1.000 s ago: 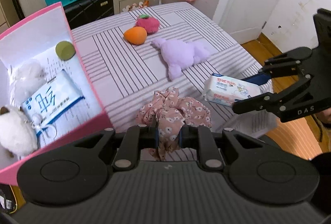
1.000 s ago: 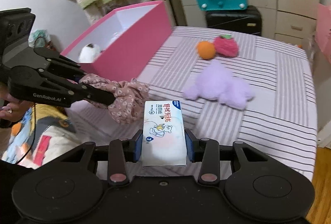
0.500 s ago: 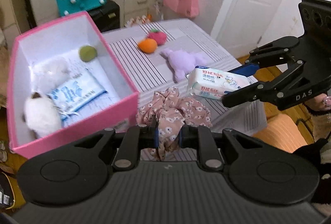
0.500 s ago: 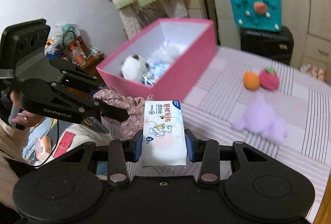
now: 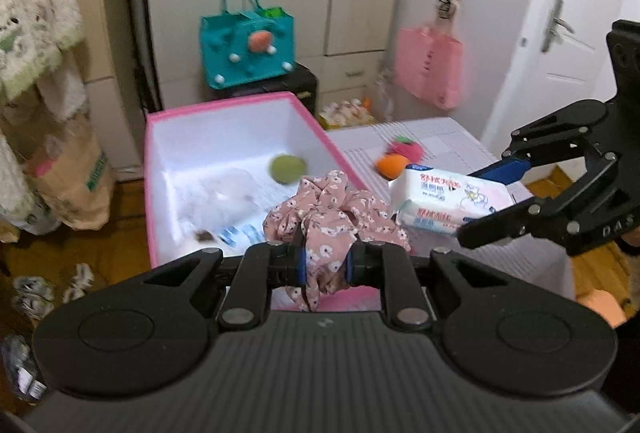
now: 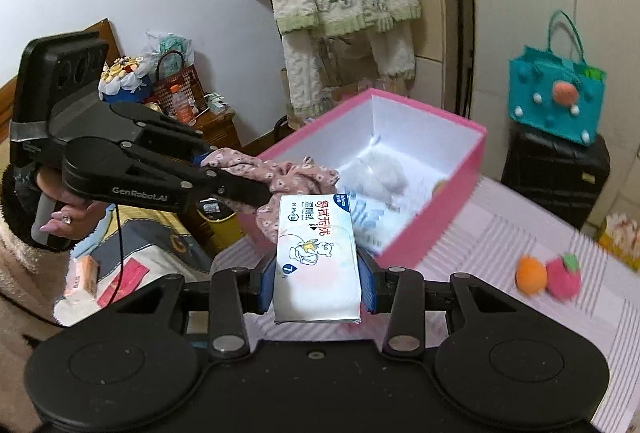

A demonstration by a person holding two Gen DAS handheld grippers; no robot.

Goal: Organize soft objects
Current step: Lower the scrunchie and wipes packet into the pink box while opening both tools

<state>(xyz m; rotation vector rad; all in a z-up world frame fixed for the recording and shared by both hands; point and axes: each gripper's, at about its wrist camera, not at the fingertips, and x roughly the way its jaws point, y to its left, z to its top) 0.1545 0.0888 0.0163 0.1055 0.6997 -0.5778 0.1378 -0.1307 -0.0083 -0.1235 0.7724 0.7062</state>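
Note:
My left gripper [image 5: 326, 265] is shut on a pink floral scrunchie [image 5: 332, 211], held in the air near the front wall of the pink box [image 5: 154, 193]. My right gripper [image 6: 318, 283] is shut on a white pack of wet wipes [image 6: 316, 253], just right of the scrunchie [image 6: 288, 179]. The pink box [image 6: 452, 201] holds a green ball [image 5: 287, 169], white fluffy toys [image 6: 376, 173] and a blue-and-white pack. In the left wrist view the right gripper [image 5: 480, 201] carries the wipes pack [image 5: 444, 199] beside the scrunchie.
An orange plush [image 6: 530, 275] and a red strawberry plush [image 6: 564, 277] lie on the striped bed [image 6: 500, 245]. A teal bag [image 5: 248, 49] stands on a black case behind the box. Pink bag [image 5: 430, 67] hangs near a white door. A person's hand [image 6: 60, 209] holds the left gripper.
Both grippers have risen and swung left toward the pink box, each keeping its load. The purple plush has dropped out of both views.

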